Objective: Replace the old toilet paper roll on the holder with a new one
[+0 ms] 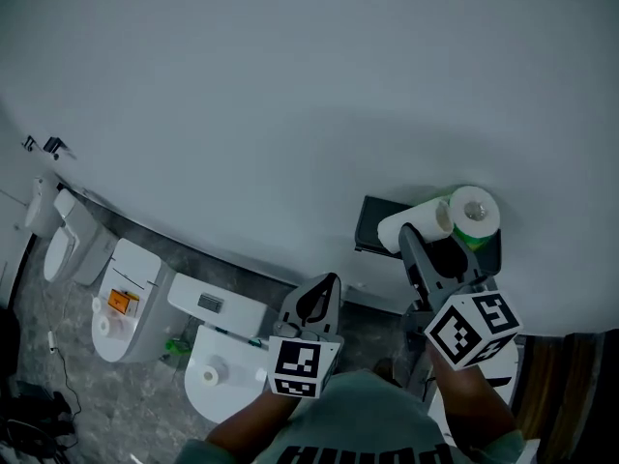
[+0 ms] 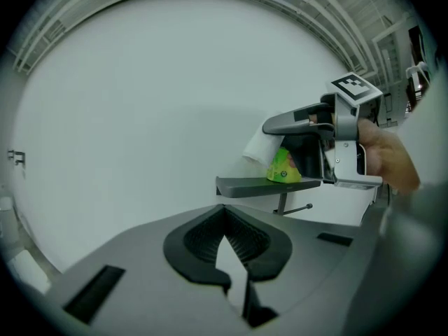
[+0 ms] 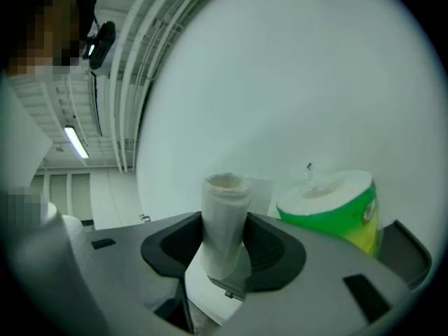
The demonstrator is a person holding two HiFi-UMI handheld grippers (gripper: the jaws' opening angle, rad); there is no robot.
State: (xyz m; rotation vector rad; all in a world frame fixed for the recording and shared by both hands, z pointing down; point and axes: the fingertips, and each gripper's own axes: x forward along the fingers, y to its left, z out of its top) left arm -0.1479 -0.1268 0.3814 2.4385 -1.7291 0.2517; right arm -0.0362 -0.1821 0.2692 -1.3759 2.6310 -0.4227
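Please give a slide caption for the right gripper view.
Right gripper holds the nearly spent roll beside a green-wrapped new roll.

1. Old roll [image 1: 418, 224]: I lost its near end between the jaws of the right gripper [image 1: 447, 247], which clamped it. In the right gripper view its bottom end was buried the same way.
2. New roll [image 1: 474, 213]: the lower half was hidden behind that gripper. I could not read the print on its green wrapper [image 3: 367, 214], which was blurred.
3. Holder [image 1: 371, 224]: only the left end showed to me. The rest lay behind both rolls.
4. Orange label [image 1: 120, 302] on a toilet [image 1: 135, 264]: too small for me to read.
5. Wall fittings [image 1: 43, 145]: too small for me to name.
6. My left forearm [image 1: 247, 425]: cut off by the head view's bottom edge.
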